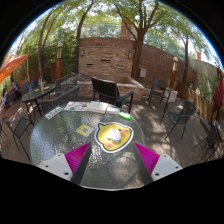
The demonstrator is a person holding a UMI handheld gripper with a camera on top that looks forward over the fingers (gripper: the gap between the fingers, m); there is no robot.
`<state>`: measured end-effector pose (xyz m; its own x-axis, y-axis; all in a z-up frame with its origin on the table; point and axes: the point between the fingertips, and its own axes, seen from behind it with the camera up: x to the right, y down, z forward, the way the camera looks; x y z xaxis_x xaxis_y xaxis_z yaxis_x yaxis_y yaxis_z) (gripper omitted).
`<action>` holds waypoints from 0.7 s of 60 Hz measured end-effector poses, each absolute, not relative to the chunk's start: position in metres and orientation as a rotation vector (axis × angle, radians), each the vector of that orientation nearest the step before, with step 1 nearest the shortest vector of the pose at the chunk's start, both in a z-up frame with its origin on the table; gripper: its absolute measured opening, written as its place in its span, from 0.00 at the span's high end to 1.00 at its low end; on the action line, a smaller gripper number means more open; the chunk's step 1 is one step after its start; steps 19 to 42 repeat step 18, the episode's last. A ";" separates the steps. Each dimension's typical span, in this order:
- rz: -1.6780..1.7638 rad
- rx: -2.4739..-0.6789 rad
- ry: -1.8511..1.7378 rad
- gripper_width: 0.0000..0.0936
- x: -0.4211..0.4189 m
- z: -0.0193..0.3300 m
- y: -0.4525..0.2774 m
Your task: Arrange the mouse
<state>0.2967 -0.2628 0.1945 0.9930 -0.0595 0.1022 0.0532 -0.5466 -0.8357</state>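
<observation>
A round yellow mouse pad [113, 136] lies on the glass table [60, 140], just ahead of my fingers. A white and dark shape sits at its middle; I cannot tell whether it is a mouse or a print. A small green object [125, 115] lies just beyond the pad. My gripper [112, 160] is open and empty, its magenta pads [77, 157] spread wide above the table's near edge, short of the pad.
A dark open laptop [106, 93] stands at the table's far side. A small yellowish card [84, 129] lies left of the pad. Metal chairs [178, 115] surround the table on a patio, with a brick wall [110, 55] and trees behind.
</observation>
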 end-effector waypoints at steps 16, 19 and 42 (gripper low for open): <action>-0.150 -2.138 0.028 0.09 0.292 0.203 -0.300; -0.146 -2.135 0.031 0.09 0.293 0.199 -0.298; -0.146 -2.135 0.031 0.09 0.293 0.199 -0.298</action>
